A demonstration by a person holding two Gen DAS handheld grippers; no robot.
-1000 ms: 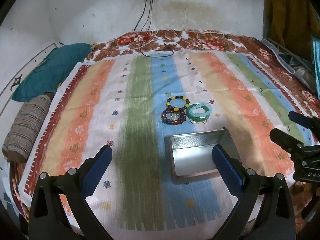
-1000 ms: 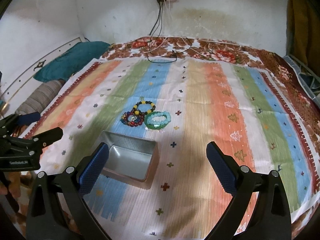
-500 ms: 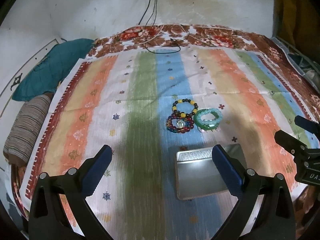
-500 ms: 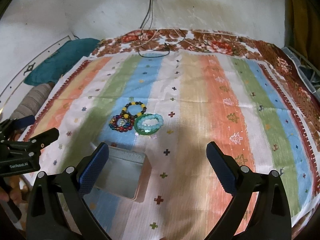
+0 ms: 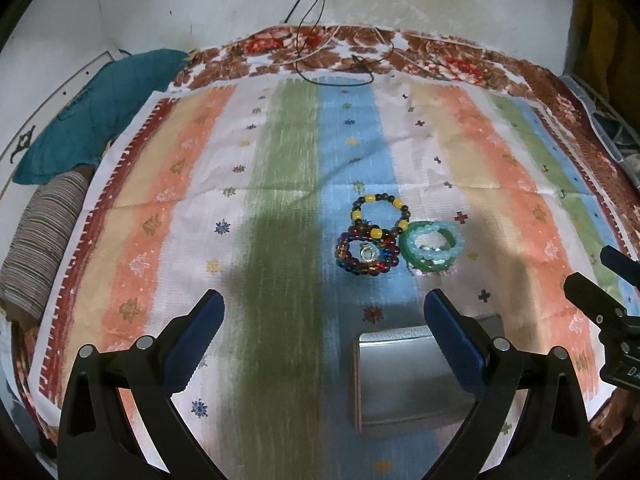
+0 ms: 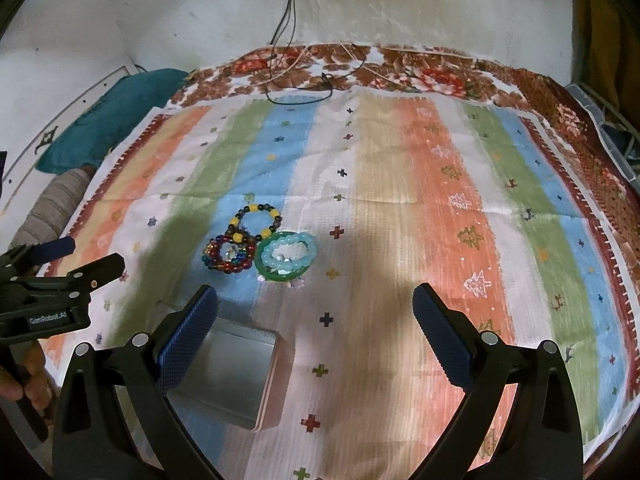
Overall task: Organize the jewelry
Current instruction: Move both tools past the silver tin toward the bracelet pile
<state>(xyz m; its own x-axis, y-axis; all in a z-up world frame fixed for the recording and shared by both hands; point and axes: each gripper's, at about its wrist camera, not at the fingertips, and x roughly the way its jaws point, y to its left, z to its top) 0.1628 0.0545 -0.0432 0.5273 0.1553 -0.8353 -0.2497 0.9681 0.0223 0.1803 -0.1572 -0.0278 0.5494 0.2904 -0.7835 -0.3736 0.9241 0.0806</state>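
Evidently still hovering at the start of the job: both claws spread wide and holding nothing. Left claw [image 5: 320, 324] hanging above the striped cloth [image 5: 180, 184], jaws framing the green and blue stripes. Right claw [image 6: 314, 318] poised likewise, aimed at bare cloth just right of the jewelry.

Lying bunched together near the middle of the bed: a dark bracelet with yellow beads [image 5: 380, 210], a red-and-blue beaded bracelet [image 5: 368, 250] touching it on the near side, and a green bangle ringed with pale aqua beads [image 5: 430, 248] pressed against both from the right. Sitting inside the red-and-blue loop, something small and shiny, too small to name. Peeking out under the green bangle's near edge, a little pale trinket, also unclear.

Waiting nearer the claws than the heap, an open metal tin [image 6: 228, 376], empty inside as far as showing, partly hidden behind a fingertip in each view. Probably set there as the destination, close by so each piece travels only a short way.

Likely coming next: lowering one claw onto the nearest bracelet. Worth minding: the three loops touching, so lifting one risking dragging a neighbour; soft bedding giving under pressure.

At the far edge, cables [image 5: 340, 68] trailing from the wall; at the left, a teal pillow [image 5: 92, 108].
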